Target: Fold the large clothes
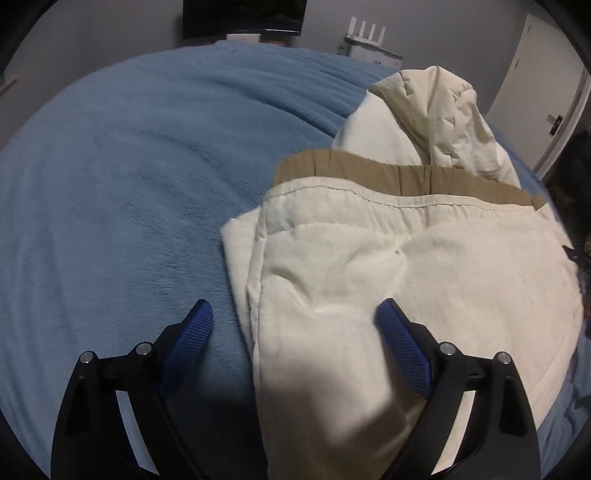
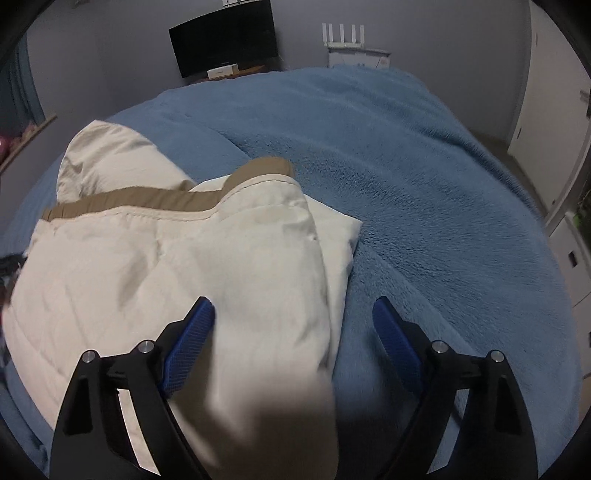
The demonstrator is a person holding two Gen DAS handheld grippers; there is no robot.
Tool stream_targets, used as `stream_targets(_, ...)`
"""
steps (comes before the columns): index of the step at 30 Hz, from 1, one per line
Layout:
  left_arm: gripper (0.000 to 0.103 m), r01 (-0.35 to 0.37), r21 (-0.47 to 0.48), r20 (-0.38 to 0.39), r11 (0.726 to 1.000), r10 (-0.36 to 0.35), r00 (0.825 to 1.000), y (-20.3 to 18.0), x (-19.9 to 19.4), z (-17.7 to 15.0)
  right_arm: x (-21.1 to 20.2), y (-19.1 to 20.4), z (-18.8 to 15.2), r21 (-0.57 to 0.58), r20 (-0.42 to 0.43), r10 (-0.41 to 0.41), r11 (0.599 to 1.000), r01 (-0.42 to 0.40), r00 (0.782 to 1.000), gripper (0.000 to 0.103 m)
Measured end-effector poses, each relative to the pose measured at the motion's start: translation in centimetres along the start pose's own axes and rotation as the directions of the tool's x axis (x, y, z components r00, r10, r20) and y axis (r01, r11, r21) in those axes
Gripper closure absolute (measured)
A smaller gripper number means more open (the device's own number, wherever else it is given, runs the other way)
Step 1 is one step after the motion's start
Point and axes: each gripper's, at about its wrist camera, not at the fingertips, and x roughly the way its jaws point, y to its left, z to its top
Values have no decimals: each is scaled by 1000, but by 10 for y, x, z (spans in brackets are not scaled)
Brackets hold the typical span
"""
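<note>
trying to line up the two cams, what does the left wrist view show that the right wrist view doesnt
Only the left wrist view: the left gripper, open over the jacket's left edge, and a crumpled cream hood beyond the tan band.

Only the right wrist view: the right gripper, open over the jacket's right edge, and the whole dark monitor, which the left view crops.

Both: the cream jacket with its tan band, folded on the blue blanket, and the white router behind the bed.
</note>
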Motion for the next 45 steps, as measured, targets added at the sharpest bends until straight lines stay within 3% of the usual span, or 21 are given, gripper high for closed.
stream_targets(3, 17, 58, -16, -1, 998, -58, 998, 13, 7, 3, 12, -10, 5, 37, -20, 64, 997, -63, 998, 19)
stream_targets(5, 30, 121, -32, -5, 992, -121, 993, 21, 10, 5, 21, -17, 9, 66, -37, 140, 988, -138, 989, 30)
stream_targets(8, 37, 207, -61, -14, 976, -209, 978, 29, 17, 5, 32, -25, 13, 120, -72, 211, 972, -201, 975, 33)
stream_targets(13, 48, 319, -80, -22, 944, -322, 947, 47, 17, 4, 28, -45, 8, 197, -75, 339, 927, -320, 938, 52)
stream_targets(15, 49, 352, -101, -23, 931, -356, 934, 53, 17, 2, 30, -54, 3, 234, -92, 388, 903, -359, 917, 52)
stream_targets(17, 44, 372, -135, -13, 918, -377, 926, 55, 23, -1, 40, -59, 3, 274, -91, 423, 881, -386, 901, 51)
stream_targets(19, 37, 378, -155, 10, 913, -381, 925, 53, 30, -1, 50, -60, 6, 300, -85, 437, 868, -395, 895, 42)
stream_targets(21, 32, 372, -171, 39, 913, -371, 928, 45, 39, -1, 59, -59, 9, 328, -71, 439, 858, -394, 896, 41)
stream_targets(23, 30, 335, -172, 67, 927, -328, 942, 36, 42, -1, 63, -53, 9, 335, -56, 415, 865, -375, 908, 41)
stream_targets(24, 32, 315, -157, 71, 936, -308, 949, 33, 40, -1, 60, -48, 9, 324, -46, 398, 873, -364, 916, 47)
stream_targets(26, 59, 312, -129, 78, 941, -304, 950, 28, 32, 0, 47, -41, 8, 291, -16, 377, 888, -356, 926, 65)
stream_targets(28, 77, 315, -83, 99, 945, -307, 947, 19, 16, 2, 28, -28, 9, 221, 16, 320, 923, -316, 947, 79)
stream_targets(30, 86, 293, -21, 115, 956, -289, 950, 5, -3, 2, -2, -8, 8, 139, 76, 242, 958, -251, 967, 89)
stream_targets(35, 91, 328, 23, 150, 944, -328, 933, -4, -45, -2, -66, 13, -2, 97, 221, 230, 962, -256, 948, 94)
stream_targets(42, 93, 367, 88, 204, 926, -378, 903, -20, -117, -15, -148, 18, -29, 75, 305, 249, 956, -283, 919, 96)
stream_targets(45, 93, 382, 125, 213, 916, -401, 891, -28, -130, -16, -177, 16, -42, 77, 313, 261, 951, -298, 913, 96)
